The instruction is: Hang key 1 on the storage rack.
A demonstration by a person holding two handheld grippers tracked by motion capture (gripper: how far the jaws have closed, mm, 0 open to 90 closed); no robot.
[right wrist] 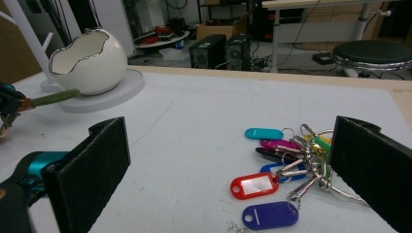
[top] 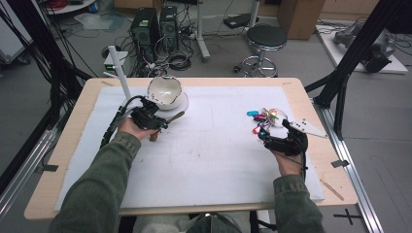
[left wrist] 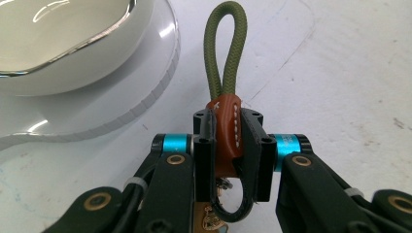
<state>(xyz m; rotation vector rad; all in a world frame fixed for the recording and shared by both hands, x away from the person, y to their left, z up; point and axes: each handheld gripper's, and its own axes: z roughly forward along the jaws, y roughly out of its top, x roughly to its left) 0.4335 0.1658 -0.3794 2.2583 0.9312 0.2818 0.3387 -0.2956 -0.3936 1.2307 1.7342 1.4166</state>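
My left gripper (left wrist: 228,124) is shut on the brown leather sleeve (left wrist: 227,136) of a keychain, whose olive cord loop (left wrist: 226,48) sticks out past the jaws. In the high view the left gripper (top: 160,123) hovers just in front of a white egg-shaped bowl (top: 164,90) on its round white plate (top: 182,103). At the right lies a bunch of keys (right wrist: 296,160) with coloured tags: teal, red (right wrist: 253,184) and purple among them. My right gripper (right wrist: 228,133) stands open, wide, right behind the bunch of keys (top: 265,119), touching nothing.
A white mat (top: 209,155) covers the wooden table (top: 73,145). A slim white post (top: 120,70) rises at the back left beside the bowl. A wooden stick (top: 331,189) lies near the front right corner. Behind the table are a stool (top: 265,38) and computer towers (top: 145,29).
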